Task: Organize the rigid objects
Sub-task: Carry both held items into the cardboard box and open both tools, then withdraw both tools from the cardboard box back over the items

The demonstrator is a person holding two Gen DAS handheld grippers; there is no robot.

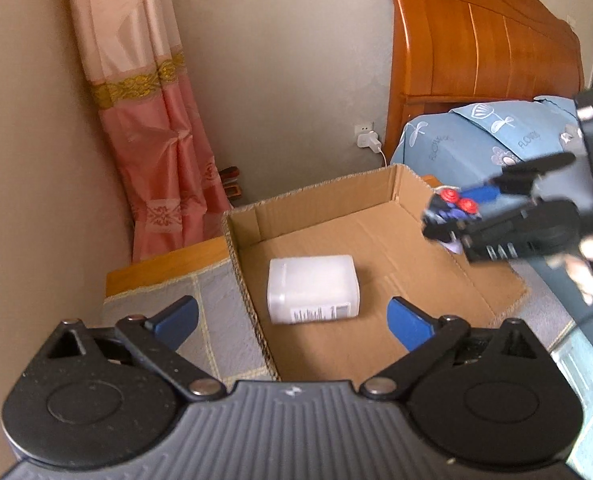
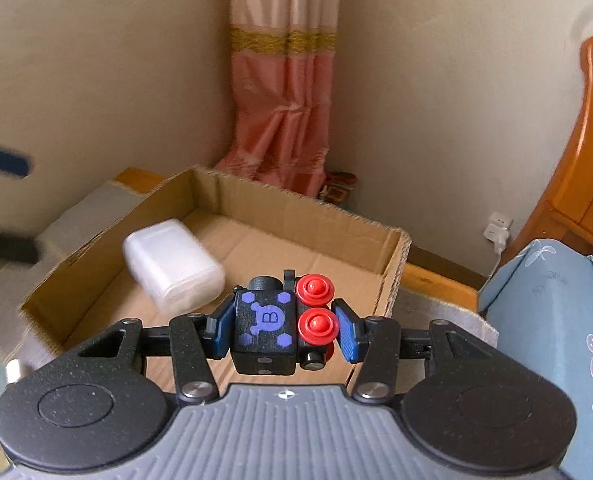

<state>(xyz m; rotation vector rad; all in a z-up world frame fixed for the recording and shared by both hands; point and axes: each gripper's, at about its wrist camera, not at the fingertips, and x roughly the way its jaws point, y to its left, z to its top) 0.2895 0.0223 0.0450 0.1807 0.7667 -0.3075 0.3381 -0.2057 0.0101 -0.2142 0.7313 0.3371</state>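
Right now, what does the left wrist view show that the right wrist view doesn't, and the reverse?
Only the left wrist view shows the printed label on the white container and the left gripper, its fingers spread and empty. Only the right wrist view shows the purple B on the black toy block, clamped in the right gripper. Both show the cardboard box, container, toy, pink curtain, wooden headboard and wall charger.

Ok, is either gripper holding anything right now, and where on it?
The right gripper clamps a black toy block with red knobs by its two opposite sides. The left gripper is open and holds nothing; the white container lies in the cardboard box.
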